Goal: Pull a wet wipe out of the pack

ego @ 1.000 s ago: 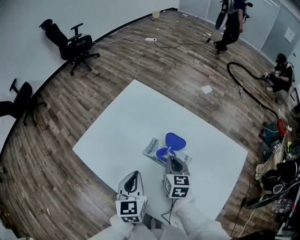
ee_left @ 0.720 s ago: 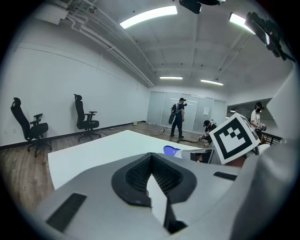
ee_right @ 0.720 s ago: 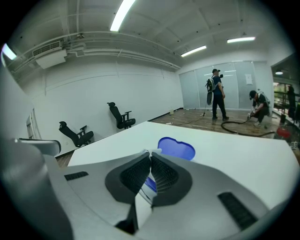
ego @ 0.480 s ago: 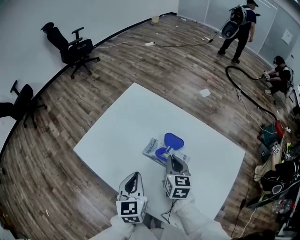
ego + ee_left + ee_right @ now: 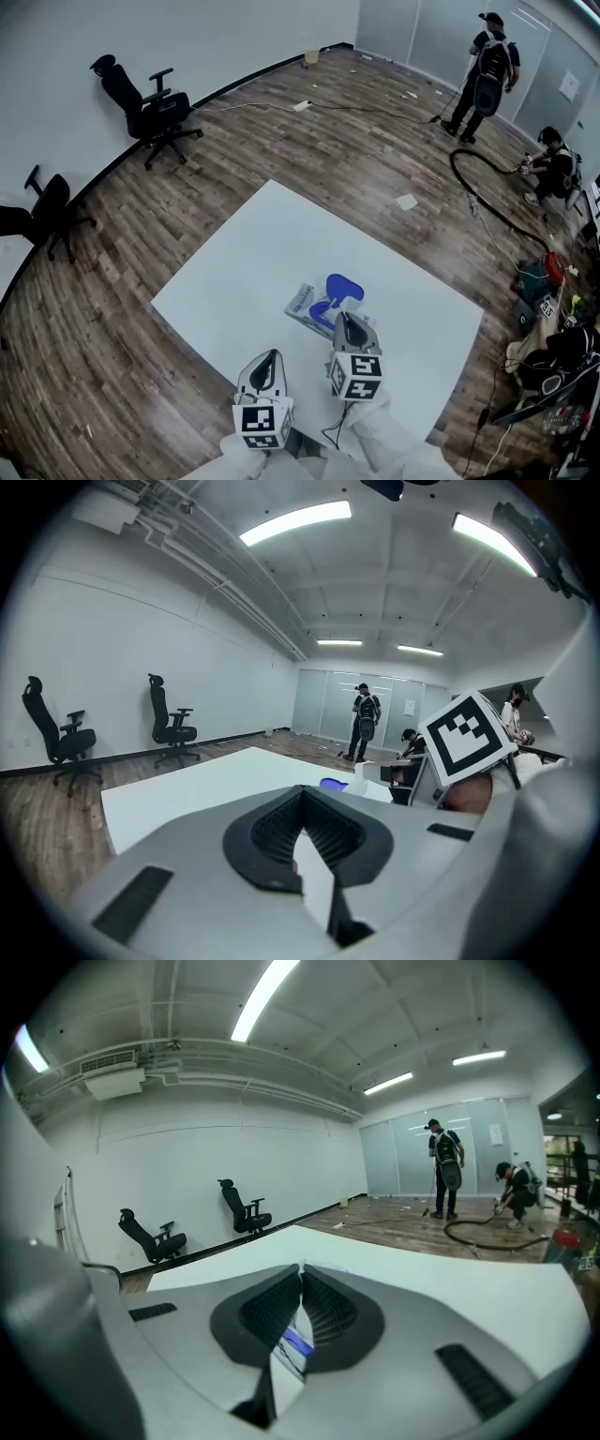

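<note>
head view: your flat white-and-grey wet wipe pack (image 5: 304,303) lies on the white surface (image 5: 253,248), its blue oval lid (image 5: 344,286) flipped open. your right claw (image 5: 343,320) sits pressed together at the opening; your left claw (image 5: 270,356), also together, hangs nearer you.

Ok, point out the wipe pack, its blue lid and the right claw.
wipe pack (image 5: 302,301): head view, on its printed left end.
blue lid (image 5: 344,287): head view, middle of the open flap.
right claw (image 5: 344,320): head view, at its tips over the pack.
</note>
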